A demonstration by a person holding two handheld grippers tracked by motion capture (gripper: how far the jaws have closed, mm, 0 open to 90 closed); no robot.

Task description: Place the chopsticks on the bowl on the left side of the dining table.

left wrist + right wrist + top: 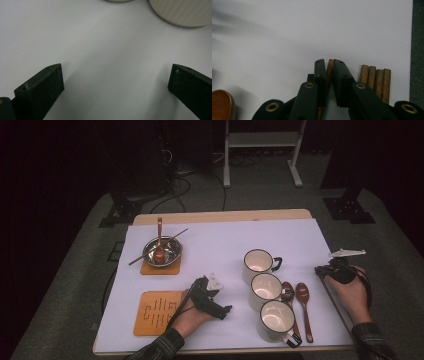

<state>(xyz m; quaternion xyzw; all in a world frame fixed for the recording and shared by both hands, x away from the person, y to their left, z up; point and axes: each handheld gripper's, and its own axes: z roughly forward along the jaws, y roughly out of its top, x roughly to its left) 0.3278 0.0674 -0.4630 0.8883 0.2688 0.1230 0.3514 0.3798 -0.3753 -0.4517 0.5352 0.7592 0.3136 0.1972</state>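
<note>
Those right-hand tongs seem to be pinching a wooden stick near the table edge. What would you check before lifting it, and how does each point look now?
1. Right tongs closed around one chopstick: ok.
2. Just one stick caught; the four other chopsticks lie beside, outside the tongs: ok.
3. Grip firm enough to lift: cannot tell.
4. Left tongs open, holding nothing, above bare white mat: ok.
5. Mugs and spoons apart from the right hand: ok.
6. Bowl already holds a spoon, one stick across it: ok.
</note>
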